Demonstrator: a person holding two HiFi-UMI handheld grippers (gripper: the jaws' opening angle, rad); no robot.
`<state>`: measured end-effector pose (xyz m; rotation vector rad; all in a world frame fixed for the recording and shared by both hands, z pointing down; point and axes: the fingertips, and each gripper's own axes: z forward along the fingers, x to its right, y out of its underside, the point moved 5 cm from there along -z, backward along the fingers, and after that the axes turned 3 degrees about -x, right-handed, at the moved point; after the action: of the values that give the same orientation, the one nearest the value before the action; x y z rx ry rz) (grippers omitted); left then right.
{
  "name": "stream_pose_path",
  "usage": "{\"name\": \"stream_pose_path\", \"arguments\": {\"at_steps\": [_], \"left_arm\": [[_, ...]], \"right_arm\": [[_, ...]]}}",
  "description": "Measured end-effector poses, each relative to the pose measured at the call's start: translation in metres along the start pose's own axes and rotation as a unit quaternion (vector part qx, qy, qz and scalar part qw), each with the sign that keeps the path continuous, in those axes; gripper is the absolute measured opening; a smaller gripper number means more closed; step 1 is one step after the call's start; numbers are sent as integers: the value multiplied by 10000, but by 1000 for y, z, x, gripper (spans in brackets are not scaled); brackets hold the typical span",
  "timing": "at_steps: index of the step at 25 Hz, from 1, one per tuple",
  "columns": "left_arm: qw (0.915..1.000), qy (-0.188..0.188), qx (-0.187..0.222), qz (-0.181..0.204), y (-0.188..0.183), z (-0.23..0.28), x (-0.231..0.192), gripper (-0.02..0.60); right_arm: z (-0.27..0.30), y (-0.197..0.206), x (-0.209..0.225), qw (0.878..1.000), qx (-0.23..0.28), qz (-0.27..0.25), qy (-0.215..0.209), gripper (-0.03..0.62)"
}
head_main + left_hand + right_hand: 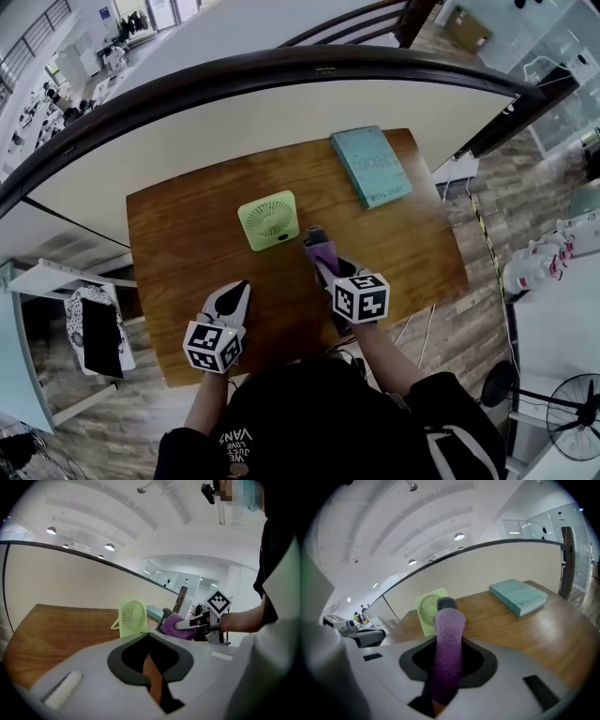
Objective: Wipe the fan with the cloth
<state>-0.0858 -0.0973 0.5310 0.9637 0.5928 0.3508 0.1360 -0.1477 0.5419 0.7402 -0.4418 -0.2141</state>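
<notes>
A small light-green fan (269, 220) stands upright near the middle of the wooden table (183, 244), its grille showing in the left gripper view (132, 617) and the right gripper view (427, 609). My right gripper (317, 247) is shut on a rolled purple cloth (322, 253), which sticks up between its jaws (449, 648). It hovers just right of the fan and slightly nearer to me, a short gap away. My left gripper (238, 287) is shut on nothing, nearer to me and a little left of the fan. From the left gripper (152, 677) the cloth (172, 624) shows beside the fan.
A teal book (371, 166) lies flat at the table's far right corner, also in the right gripper view (519, 596). A cream curved wall with a dark rail (281, 66) runs behind the table. A floor fan (574, 412) stands on the floor at lower right.
</notes>
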Motion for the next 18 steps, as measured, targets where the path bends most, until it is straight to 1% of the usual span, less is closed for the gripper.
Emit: {"name": "stream_pose_path", "arguments": {"at_steps": [11, 18], "left_arm": [[9980, 521, 269, 237, -12, -30, 5, 11], [9956, 789, 307, 393, -12, -53, 5, 11]], "right_arm": [[-57, 7, -46, 9964, 780, 212, 261, 98], [-83, 22, -74, 9921, 1114, 319, 486, 98]]}}
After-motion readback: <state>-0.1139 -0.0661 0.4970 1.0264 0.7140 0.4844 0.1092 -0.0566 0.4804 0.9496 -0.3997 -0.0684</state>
